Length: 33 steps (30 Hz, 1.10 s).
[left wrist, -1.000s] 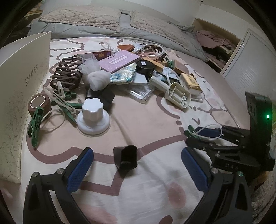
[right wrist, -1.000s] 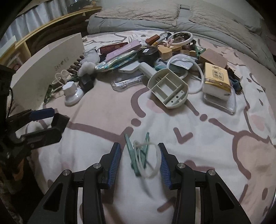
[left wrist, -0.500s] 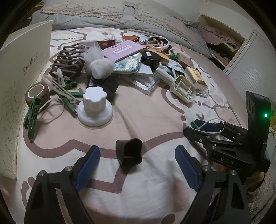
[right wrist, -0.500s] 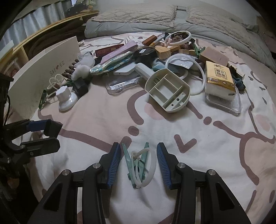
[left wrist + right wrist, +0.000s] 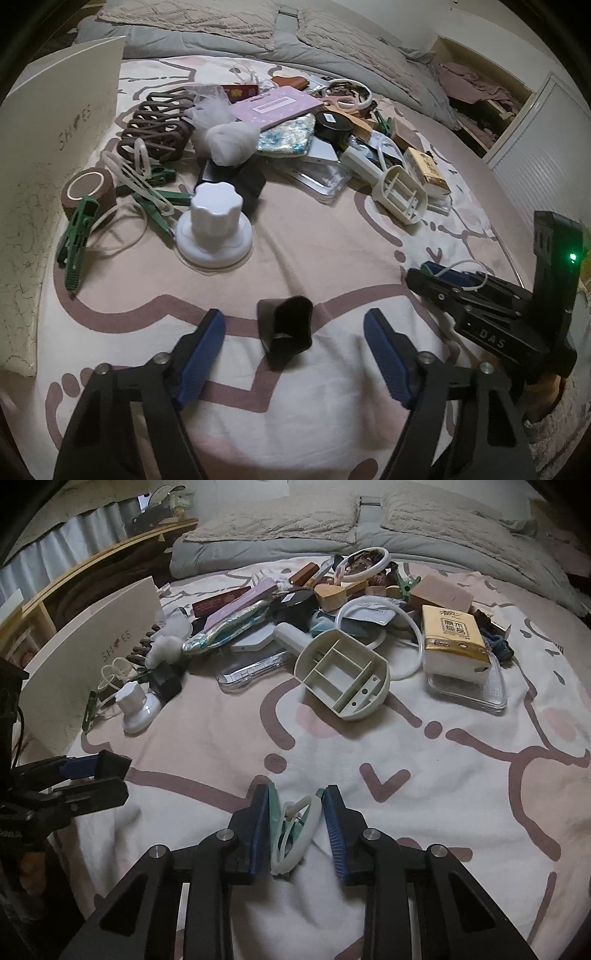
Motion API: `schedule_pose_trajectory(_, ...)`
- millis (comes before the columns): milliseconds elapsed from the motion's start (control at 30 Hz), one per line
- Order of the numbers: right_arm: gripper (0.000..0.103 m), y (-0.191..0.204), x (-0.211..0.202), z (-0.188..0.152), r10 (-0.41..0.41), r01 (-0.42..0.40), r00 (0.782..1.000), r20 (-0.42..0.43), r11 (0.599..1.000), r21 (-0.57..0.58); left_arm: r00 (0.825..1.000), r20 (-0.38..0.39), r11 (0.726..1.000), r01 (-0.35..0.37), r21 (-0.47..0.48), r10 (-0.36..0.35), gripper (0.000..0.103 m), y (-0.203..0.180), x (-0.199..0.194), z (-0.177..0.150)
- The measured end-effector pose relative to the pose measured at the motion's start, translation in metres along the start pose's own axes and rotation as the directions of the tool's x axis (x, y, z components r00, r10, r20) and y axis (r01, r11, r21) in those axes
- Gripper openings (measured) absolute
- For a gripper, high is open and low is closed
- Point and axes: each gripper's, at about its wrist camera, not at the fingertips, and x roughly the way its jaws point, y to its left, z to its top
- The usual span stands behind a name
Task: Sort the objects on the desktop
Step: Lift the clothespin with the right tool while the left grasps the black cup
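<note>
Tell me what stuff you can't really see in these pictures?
- Small black object between the closing jaws of the left gripper, left wrist view: too dark to identify.
- Green clothespin with its white loop, right wrist view: partly hidden by the right gripper's closing blue pads.
- Things at the bottom of the pile, both views: covered by things on top.
- Cardboard panel, left wrist view: cut off by the picture's left edge.

Grey duvet (image 5: 207,44), pillows (image 5: 280,520); patterned bedsheet (image 5: 461,794); wooden shelf (image 5: 92,568).

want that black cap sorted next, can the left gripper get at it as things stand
Probably yes: the black cap lies alone on the sheet, between the closing jaws of the left gripper, nothing in the way.
</note>
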Motion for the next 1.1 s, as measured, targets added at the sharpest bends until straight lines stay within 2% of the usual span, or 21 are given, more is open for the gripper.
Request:
schedule_pose_trajectory(267,0.03,0.0002,-0.0023,-0.0009,-0.012,0.012,1.0,0.021,1.0,-0.001,1.0,0.006,1.0,-0.007,0.007,0.007,0.06,-0.0008,-0.0001,-0.0002)
schedule_pose_trajectory(433,0.03,-0.0039,-0.0047,-0.0016,0.008,-0.009,1.0,0.026,1.0,0.024,1.0,0.005,1.0,0.005,0.001,-0.005,0.047,0.0001,-0.0014,0.0005)
schedule_pose_trajectory(733,0.03,-0.0054,-0.006,-0.0025,0.016,-0.017,0.999,0.028,0.999,0.035,1.0,0.009,1.0,-0.001,0.007,0.001,0.029,0.0005,-0.003,0.0007)
schedule_pose_trajectory(1100,0.03,-0.0043,-0.0064,-0.0034,0.014,-0.015,1.0,0.028,0.999,0.037,1.0,0.028,0.999,-0.007,0.048,0.006,0.029,-0.0063,-0.0059,0.0013)
